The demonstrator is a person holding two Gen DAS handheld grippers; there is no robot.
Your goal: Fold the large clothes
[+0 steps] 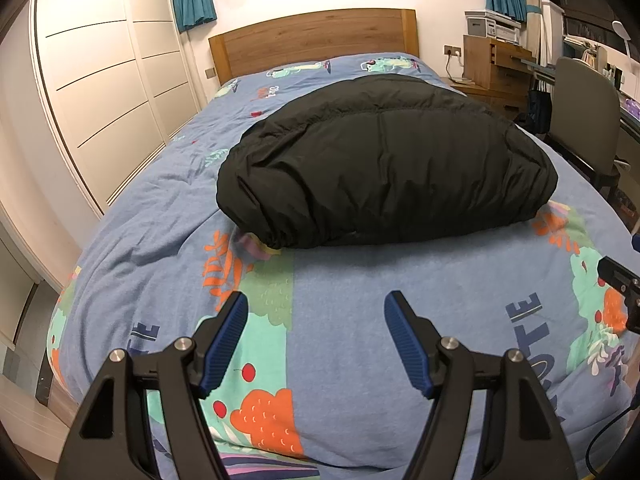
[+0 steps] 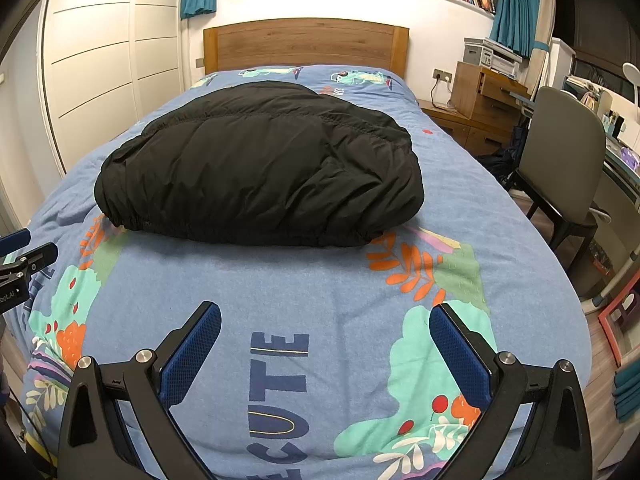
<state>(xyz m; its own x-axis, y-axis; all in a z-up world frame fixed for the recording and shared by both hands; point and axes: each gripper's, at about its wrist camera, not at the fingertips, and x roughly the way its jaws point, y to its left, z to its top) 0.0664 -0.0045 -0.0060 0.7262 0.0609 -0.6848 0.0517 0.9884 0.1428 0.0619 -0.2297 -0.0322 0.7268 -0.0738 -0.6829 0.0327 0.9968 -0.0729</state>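
The black puffer jacket (image 1: 380,160) lies bundled mid-bed on the blue duvet (image 1: 340,280), long axis across the bed; left gripper (image 1: 316,344) and right gripper (image 2: 325,350) hover short of it — jaws wide, holding nothing; neither clearly nearer.

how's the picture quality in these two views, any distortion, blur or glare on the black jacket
Left wrist view: strong fisheye bending, the wardrobe bows and the corners go black; the black jacket is sharp, evenly lit, only faint sheen on its creases. Right wrist view: same bending and dark corners; jacket in focus, no glare, a soft shadow under its near hem on the bedspread.
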